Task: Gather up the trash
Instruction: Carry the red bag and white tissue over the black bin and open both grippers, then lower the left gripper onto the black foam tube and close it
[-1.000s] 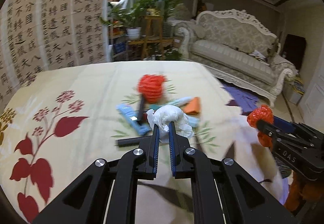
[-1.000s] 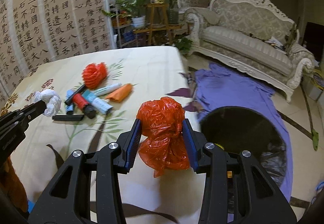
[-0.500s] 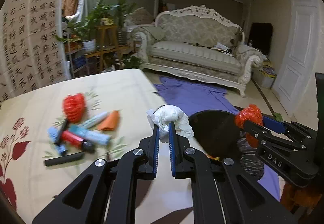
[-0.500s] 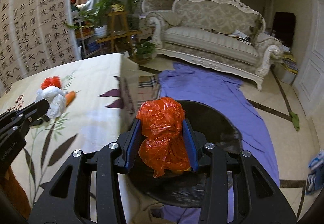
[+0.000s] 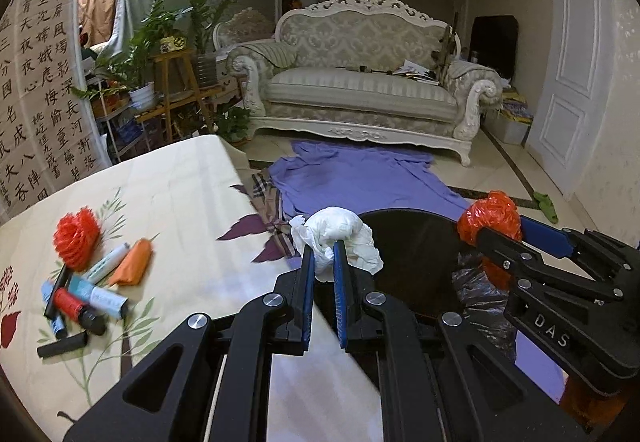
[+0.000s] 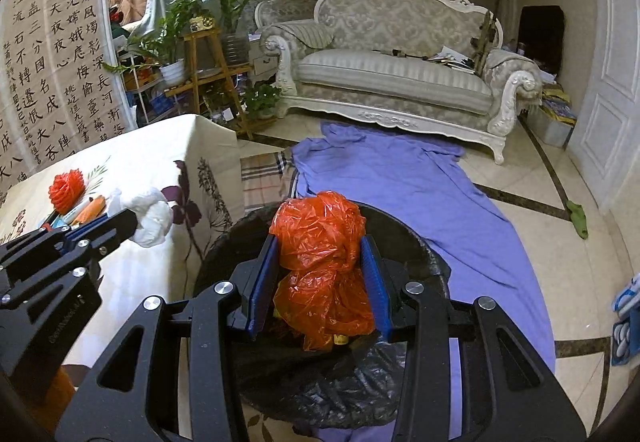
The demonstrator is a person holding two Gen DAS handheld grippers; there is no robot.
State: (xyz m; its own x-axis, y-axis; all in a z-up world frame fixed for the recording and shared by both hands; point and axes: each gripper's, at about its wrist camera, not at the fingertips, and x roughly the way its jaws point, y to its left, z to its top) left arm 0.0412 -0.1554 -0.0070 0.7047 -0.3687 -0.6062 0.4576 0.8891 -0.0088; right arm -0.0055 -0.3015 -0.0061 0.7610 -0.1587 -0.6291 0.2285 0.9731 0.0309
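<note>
Crumpled white tissue sits pinched between the nearly closed blue pads of my left gripper, held just past the table's edge at the rim of the black-lined trash bin. My right gripper is clamped on a bunched orange-red plastic bag, its pads pressing the bag from both sides, directly above the bin's dark opening. In the left wrist view the right gripper shows at the right with the bag at its tip; in the right wrist view the left gripper shows at the left with the tissue.

Behind and to the left, the table, covered in a cream floral cloth, carries more litter: a red mesh ball, an orange scrap, a white and green tube, and a small heap of tubes and markers in blue, red and black, lying touching one another.

Beyond the bin a purple sheet is spread on the tiled floor, reaching toward an ornate white sofa. Potted plants on wooden stands stand beside a wall hanging of Chinese calligraphy.
</note>
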